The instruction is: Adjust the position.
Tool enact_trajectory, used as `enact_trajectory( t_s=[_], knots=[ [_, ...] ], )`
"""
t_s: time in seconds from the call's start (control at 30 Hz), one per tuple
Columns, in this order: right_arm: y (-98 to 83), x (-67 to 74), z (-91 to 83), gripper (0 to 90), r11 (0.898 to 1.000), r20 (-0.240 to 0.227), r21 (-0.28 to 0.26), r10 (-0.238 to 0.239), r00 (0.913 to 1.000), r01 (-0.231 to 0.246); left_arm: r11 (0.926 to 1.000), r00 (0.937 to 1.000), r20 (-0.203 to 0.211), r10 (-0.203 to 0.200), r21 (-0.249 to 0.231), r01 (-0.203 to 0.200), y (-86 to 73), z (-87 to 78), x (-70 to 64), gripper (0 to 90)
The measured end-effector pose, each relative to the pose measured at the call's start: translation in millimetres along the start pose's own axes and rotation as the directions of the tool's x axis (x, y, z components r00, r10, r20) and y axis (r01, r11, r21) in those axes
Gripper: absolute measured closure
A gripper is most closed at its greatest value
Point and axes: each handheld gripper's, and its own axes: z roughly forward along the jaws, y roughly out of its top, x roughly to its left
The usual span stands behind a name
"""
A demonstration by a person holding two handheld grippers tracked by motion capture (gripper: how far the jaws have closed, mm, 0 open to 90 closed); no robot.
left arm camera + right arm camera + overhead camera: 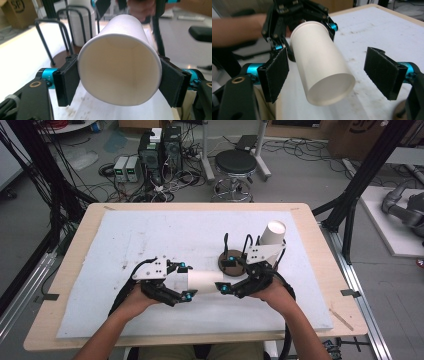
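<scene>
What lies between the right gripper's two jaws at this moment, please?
The base end of the white paper cup, untouched by the right gripper in the right gripper view; the left gripper clamps its rim.

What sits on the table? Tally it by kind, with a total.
Loose cup: 1
Cup stack: 1
Rack: 1
Mat: 1
Tongs: 2, left tongs and right tongs
Total: 6
</scene>
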Motion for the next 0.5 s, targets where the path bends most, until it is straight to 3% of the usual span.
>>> enact_trajectory(
  t_s=[0.03,0.07,0.1,0.2,0.23,0.27,0.33,0.37,0.4,0.5],
  knots=[
    [4.6,1.3,0.9,20.4,0.998,0.026,0.039,-0.050,0.9984,0.049,0.9985,0.9999,-0.005,0.013,0.052,-0.013,5.0,-1.6,1.7,25.5],
    [4.6,1.3,0.9,20.4,0.998,0.026,0.039,-0.050,0.9984,0.049,0.9985,0.9999,-0.005,0.013,0.052,-0.013,5.0,-1.6,1.7,25.5],
    [9.2,3.3,2.5,20.4,0.992,0.037,0.089,-0.099,0.9944,0.095,0.9959,0.9998,-0.008,0.019,0.089,-0.018,10.1,-2.4,3.1,25.6],
    [15.3,6.7,8.5,20.5,0.971,0.057,0.173,-0.177,0.9826,0.165,0.9884,0.9993,-0.011,0.035,0.148,-0.033,17.7,-3.3,5.5,25.6],
    [15.3,6.7,8.5,20.5,0.971,0.057,0.173,-0.177,0.9826,0.165,0.9884,0.9993,-0.011,0.035,0.148,-0.033,17.7,-3.3,5.5,25.6],
    [18.4,8.9,13.4,20.4,0.955,0.055,0.221,-0.216,0.9749,0.199,0.9830,0.9990,-0.011,0.044,0.179,-0.041,22.1,-3.4,6.3,25.7],
    [20.8,10.3,18.3,20.5,0.940,0.056,0.256,-0.249,0.9668,0.227,0.9794,0.9985,-0.009,0.054,0.195,-0.051,24.1,-3.3,6.7,25.7],
    [21.6,10.8,20.6,20.4,0.932,0.061,0.272,-0.264,0.9626,0.238,0.9723,0.9977,-0.005,0.068,0.224,-0.065,27.9,-2.6,7.0,25.7],
    [22.3,11.2,22.8,20.5,0.924,0.065,0.291,-0.278,0.9584,0.248,0.9723,0.9977,-0.005,0.068,0.224,-0.065,27.9,-2.6,7.0,25.7],
    [23.6,11.7,28.6,20.5,0.911,0.058,0.315,-0.297,0.9531,0.265,0.9605,0.9967,0.001,0.081,0.267,-0.078,33.6,-0.9,7.9,25.7]
  ],
)
